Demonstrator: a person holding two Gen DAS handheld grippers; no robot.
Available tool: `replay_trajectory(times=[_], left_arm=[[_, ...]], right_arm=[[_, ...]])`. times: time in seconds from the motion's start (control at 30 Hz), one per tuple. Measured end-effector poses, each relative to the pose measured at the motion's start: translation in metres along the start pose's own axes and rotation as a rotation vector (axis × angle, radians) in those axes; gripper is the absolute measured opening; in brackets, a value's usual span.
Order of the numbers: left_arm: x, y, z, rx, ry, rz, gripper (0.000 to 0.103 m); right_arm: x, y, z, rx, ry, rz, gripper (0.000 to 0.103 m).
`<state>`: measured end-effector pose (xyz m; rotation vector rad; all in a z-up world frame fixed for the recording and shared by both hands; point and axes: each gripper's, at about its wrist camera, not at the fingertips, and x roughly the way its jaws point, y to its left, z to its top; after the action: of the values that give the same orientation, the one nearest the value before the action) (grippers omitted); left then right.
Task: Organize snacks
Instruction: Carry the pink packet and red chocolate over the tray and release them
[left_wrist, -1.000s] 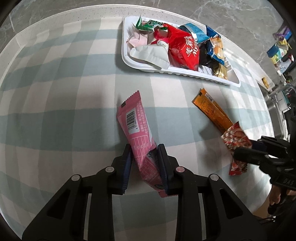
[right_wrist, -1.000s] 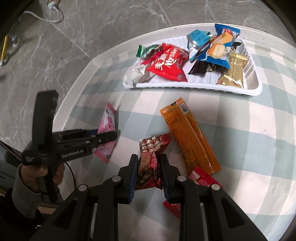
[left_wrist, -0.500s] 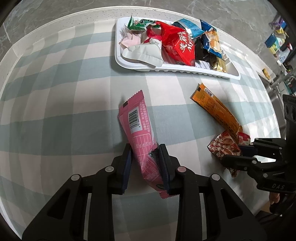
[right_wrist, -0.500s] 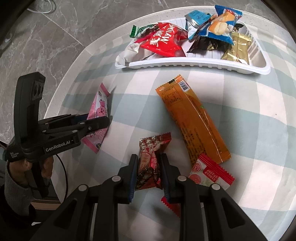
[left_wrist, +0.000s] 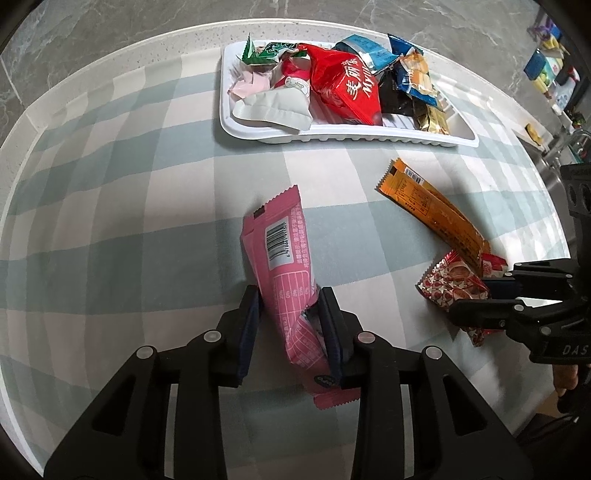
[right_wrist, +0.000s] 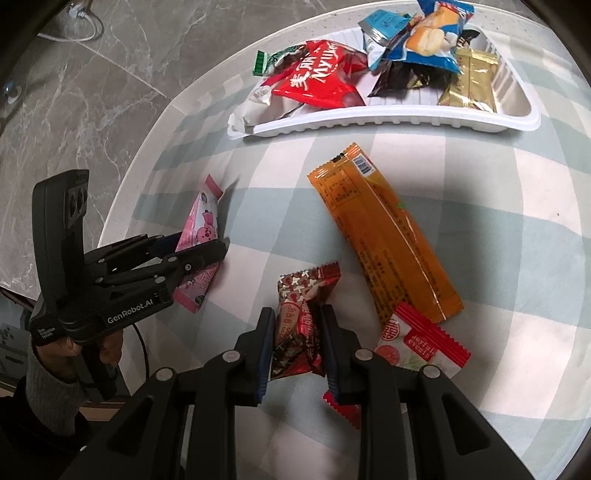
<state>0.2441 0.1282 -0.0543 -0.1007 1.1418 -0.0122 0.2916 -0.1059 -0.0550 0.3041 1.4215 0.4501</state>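
**A:** Left wrist view first: the left gripper (left_wrist: 288, 325) has the pink wrapper (left_wrist: 286, 280) between its jaws. They've just been easing open, and there's a sliver of gap at the left pad, so I'd call it loose, not clamped. The packet sticks up tilted off the checked tablecloth (left_wrist: 110, 229). Lots of bare cloth to the left, running out to the curved table edge (left_wrist: 92, 66).

**B:** Right side's tighter. The right gripper (right_wrist: 297, 343) is pinched shut on the dark red star-print candy (right_wrist: 299, 325), near the table's front edge. A red-and-white packet (right_wrist: 421, 343) lies just beside its right finger, partly tucked under the long orange bar (right_wrist: 384, 251), which lies diagonal between gripper and tray.

**A:** So the orange one's the thing in the lane. Past it, the white ribbed plastic tray (right_wrist: 388, 122) sits at the far side, already piled with crinkly foil: a red bag (right_wrist: 317, 81), blue packs, a gold one (right_wrist: 472, 77).

**B:** The tray's right end still has bare floor showing. Beyond the table it's grey marble tile.
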Motion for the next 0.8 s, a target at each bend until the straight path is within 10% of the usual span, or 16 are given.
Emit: replay_trajectory(times=[0.47, 0.8], left_arm=[[0.0, -0.008, -0.004, 0.023, -0.024, 0.011, 0.041], [-0.009, -0.002, -0.004, 0.0, -0.017, -0.063, 0.018]], right_arm=[[0.002, 0.014, -0.001, -0.068, -0.018, -0.069, 0.026], [-0.008, 0.017, -0.002, -0.038, -0.044, -0.005, 0.022]])
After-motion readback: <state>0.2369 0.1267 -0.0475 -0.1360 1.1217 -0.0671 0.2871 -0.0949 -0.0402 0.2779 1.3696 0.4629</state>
